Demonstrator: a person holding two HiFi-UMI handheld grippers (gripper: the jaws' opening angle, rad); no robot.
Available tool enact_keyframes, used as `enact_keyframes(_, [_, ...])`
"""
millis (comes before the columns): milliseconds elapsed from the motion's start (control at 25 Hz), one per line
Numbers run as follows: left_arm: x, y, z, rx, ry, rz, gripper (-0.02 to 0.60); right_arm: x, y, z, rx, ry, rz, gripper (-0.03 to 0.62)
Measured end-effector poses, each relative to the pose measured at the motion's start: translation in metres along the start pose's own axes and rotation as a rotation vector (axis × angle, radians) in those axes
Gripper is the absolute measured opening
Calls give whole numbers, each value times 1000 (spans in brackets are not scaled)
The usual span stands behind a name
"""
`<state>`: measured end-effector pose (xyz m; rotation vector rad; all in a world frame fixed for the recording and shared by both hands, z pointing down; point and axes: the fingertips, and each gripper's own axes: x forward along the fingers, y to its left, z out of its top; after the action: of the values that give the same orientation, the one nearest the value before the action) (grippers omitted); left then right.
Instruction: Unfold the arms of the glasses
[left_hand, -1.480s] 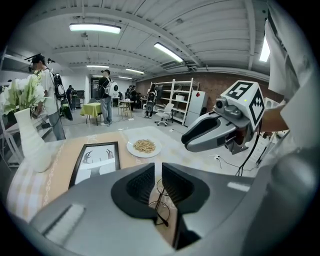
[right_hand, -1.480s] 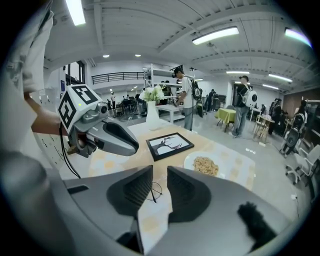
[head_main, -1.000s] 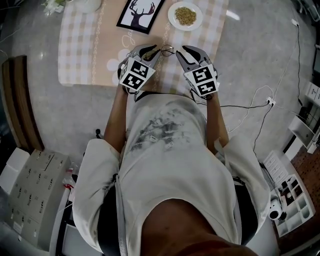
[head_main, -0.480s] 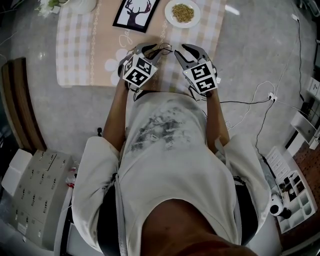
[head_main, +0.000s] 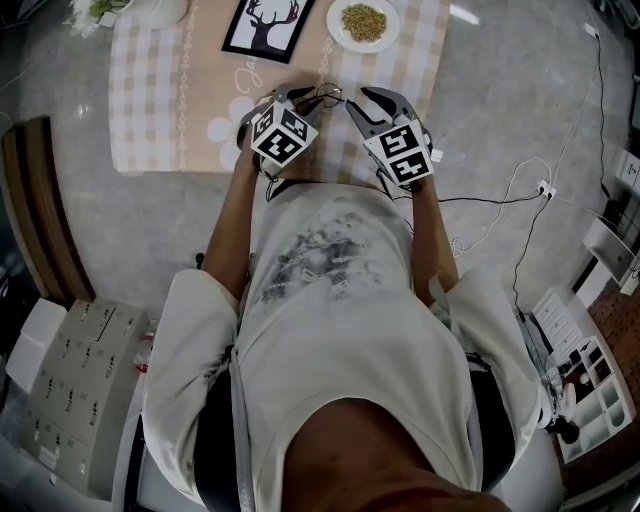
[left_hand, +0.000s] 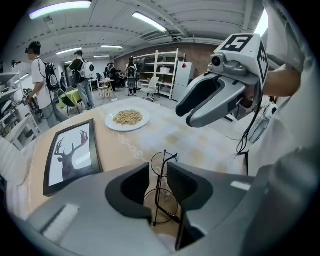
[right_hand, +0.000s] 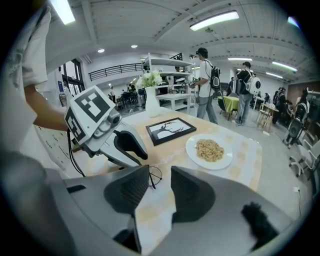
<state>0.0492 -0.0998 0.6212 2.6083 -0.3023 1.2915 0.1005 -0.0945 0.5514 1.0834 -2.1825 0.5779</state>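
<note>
Both jaws opening. Left hand-held gripper (left_hand: 157, 167) wide, glasses (left_hand: 162, 200) loose between pads. Right hand-held gripper (right_hand: 160, 168) wide, empty. Glasses let go onto bench (left_hand: 200, 140); step likely ending, arms' state unclear.

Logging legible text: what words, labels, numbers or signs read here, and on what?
No readable text in any view.
Marker cubes: black-and-white square patterns, no letters.
Framed picture: deer silhouette, no caption.
Shirt print: smudged, unreadable.
Grey boxes on the floor: small marks, too small to read.
</note>
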Motion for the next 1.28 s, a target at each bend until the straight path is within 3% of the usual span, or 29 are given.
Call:
enact_keyframes(600, [16, -3, -11, 12, 67, -32, 98, 2, -2, -5, 16, 13, 2, 142])
enact_keyframes(960, [17, -9, -12, 10, 62, -55, 21, 6, 0, -7, 19, 22, 12, 141])
enact_keyframes(1160, [16, -13, -14, 10, 58, -90, 15, 9, 2, -9, 18, 24, 26, 141])
enact_keyframes(1280, [15, -18, -16, 19, 58, -113, 15, 11, 2, -9, 11, 22, 20, 52])
